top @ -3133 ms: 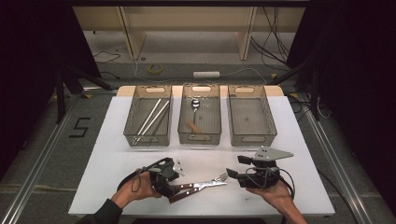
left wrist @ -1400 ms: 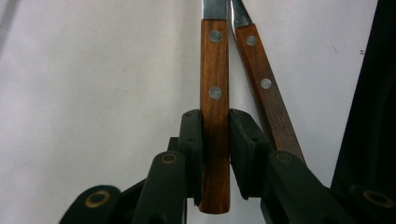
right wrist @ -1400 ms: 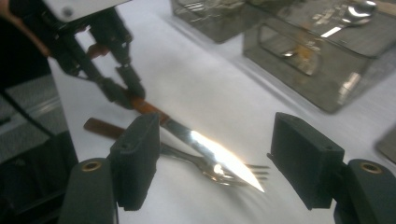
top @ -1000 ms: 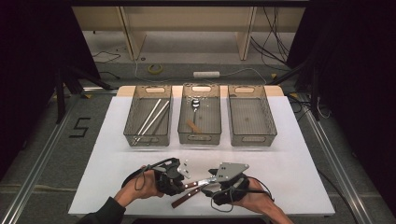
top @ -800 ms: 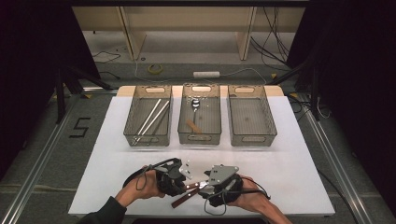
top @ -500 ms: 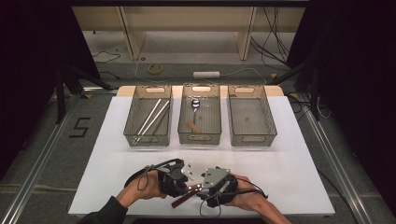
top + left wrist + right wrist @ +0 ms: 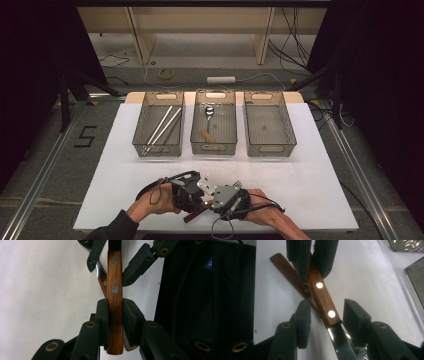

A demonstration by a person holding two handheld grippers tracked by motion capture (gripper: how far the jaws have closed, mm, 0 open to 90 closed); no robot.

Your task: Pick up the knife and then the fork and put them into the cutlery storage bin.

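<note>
The left gripper [image 7: 115,315] had its jaws clamped on the wooden handle [image 7: 115,300] of a knife. The right gripper [image 7: 327,322] had its jaws apart, just closing around that handle near the blade [image 7: 342,342], not yet pressing. A 2nd wooden handle [image 7: 287,270] lay crossed beneath on the table [image 7: 367,277].

Left gripper [image 7: 192,192] and right gripper [image 7: 220,197] meet tip to tip low over the worktop; left jaws clamped, right jaws have just been closing, pads not yet pressing.

I see three clear plastic bins [image 7: 215,148]: metal rods [image 7: 162,126] left, a spoon [image 7: 209,111] middle, right one bare.
</note>
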